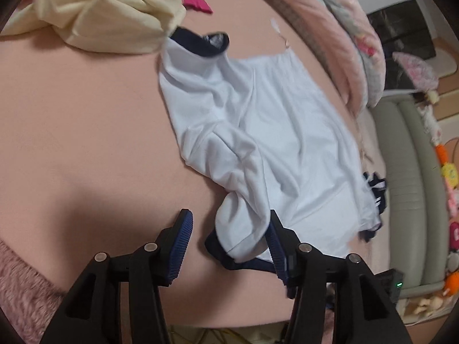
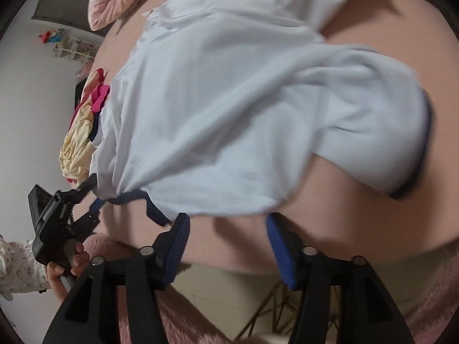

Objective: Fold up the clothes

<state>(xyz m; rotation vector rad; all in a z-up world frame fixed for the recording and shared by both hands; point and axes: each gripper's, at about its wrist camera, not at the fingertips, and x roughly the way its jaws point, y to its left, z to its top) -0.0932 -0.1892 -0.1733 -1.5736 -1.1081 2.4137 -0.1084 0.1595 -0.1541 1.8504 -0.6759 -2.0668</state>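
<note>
A white shirt (image 1: 272, 132) with a navy collar (image 1: 200, 43) lies spread and wrinkled on the pink bed sheet (image 1: 86, 114). One sleeve with a navy cuff (image 1: 229, 258) lies between the fingers of my left gripper (image 1: 229, 238). That gripper is open; its right pad touches the cloth and its left pad stands apart. In the right wrist view the shirt (image 2: 215, 100) fills the middle, blurred. My right gripper (image 2: 228, 229) is open just below the shirt's near edge, with only sheet between its fingers. The other sleeve (image 2: 387, 132) bulges to the right.
A cream garment (image 1: 109, 8) and a bright pink one (image 1: 198, 3) are heaped beyond the collar. A pink quilt (image 1: 344, 28) lines the far edge, with a grey-green padded rail (image 1: 410, 172) and toys beyond. A fuzzy pink blanket (image 1: 23, 281) borders the near side. A person's hand (image 2: 66, 269) shows lower left.
</note>
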